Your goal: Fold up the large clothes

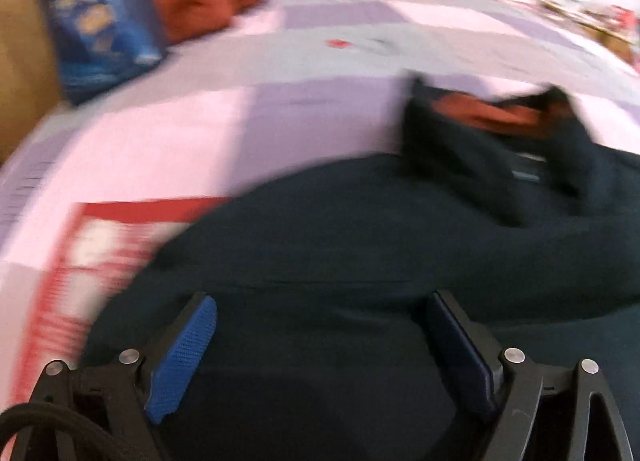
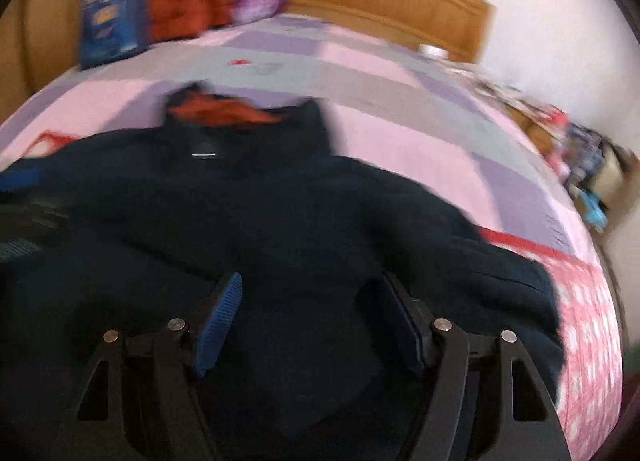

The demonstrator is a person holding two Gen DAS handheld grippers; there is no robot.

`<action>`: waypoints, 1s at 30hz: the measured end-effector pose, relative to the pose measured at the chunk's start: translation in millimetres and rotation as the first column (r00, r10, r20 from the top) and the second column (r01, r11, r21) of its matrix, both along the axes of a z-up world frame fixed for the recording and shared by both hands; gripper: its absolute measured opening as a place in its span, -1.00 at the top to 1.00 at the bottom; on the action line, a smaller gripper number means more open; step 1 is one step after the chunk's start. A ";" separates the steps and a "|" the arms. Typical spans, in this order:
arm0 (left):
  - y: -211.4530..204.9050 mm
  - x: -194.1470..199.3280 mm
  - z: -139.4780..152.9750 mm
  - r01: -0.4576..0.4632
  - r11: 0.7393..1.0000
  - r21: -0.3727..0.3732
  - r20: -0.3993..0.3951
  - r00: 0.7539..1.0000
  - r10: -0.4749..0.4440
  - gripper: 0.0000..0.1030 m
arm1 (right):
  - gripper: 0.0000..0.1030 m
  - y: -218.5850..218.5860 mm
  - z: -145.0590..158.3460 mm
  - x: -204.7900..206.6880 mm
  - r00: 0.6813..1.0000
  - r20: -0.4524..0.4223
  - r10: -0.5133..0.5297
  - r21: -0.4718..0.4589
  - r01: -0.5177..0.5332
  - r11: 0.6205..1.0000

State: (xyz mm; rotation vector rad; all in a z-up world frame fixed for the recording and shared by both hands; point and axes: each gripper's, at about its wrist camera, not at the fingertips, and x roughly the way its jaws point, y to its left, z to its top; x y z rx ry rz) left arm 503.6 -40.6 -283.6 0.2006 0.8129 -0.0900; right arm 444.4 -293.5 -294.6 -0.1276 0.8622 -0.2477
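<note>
Dark navy jacket (image 2: pixel 280 213) lies spread on the bed (image 2: pixel 420 129), blurry, its bottom edge cut off. Left claw (image 1: pixel 320 345) and right claw (image 2: pixel 312 321) both gape wide above it, holding nothing. Blue bag (image 2: pixel 112 17) stands behind.

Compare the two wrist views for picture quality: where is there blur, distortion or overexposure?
Left wrist view: motion blur smears the bedspread and dark garment, the left claw stays sharper, and the top right corner burns out white. Right wrist view: similar blur on the dark garment, a dark circular fisheye border, the bed bulging like a dome, and the right claw fairly crisp.
</note>
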 end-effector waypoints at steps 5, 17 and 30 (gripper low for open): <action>65.6 15.0 -19.4 -0.151 0.988 -0.015 -0.071 0.986 0.150 -0.94 | -0.54 -42.7 -13.2 -9.7 0.998 -0.022 -0.058 0.066 0.060 0.996; 8.3 -23.2 39.0 0.091 0.991 -0.101 0.042 0.995 -0.087 -0.76 | -0.54 -14.7 52.6 -45.1 0.977 0.212 0.009 -0.042 -0.001 0.999; 16.1 -2.9 5.5 -0.042 0.999 0.029 -0.046 0.998 0.044 -0.87 | -0.48 -40.9 8.7 3.9 0.993 -0.022 -0.120 0.062 0.121 0.991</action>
